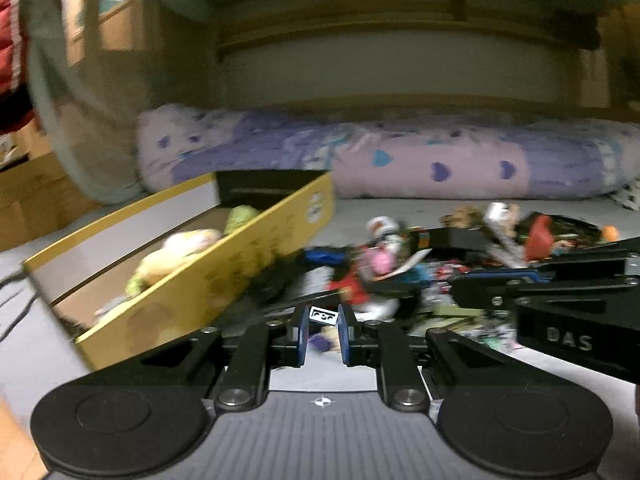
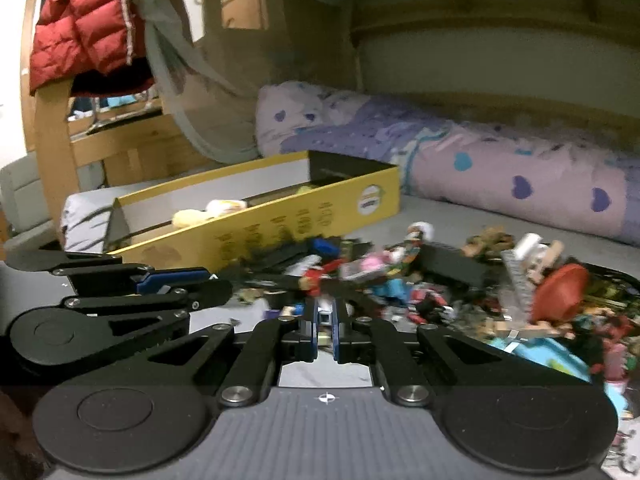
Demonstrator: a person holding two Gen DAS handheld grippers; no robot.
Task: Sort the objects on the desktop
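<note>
A blurred heap of small colourful toys [image 1: 400,268] lies on the grey sheet; it also shows in the right wrist view [image 2: 420,280]. A long yellow cardboard box [image 1: 208,276] [image 2: 280,220] holds a few yellowish soft toys [image 1: 180,248]. My left gripper [image 1: 323,316] is shut on a small white tile with black marks [image 1: 322,314], near the box's front corner. My right gripper [image 2: 326,316] is nearly shut on a small grey block [image 2: 325,315] at the heap's near edge. Each gripper shows in the other's view: the right [image 1: 560,292], the left [image 2: 140,284].
A rolled purple quilt with hearts [image 1: 400,160] [image 2: 480,160] lies along the back below a wooden bed frame. A red padded jacket [image 2: 80,24] hangs on a wooden frame at the left. A grey net curtain [image 2: 192,92] hangs behind the box.
</note>
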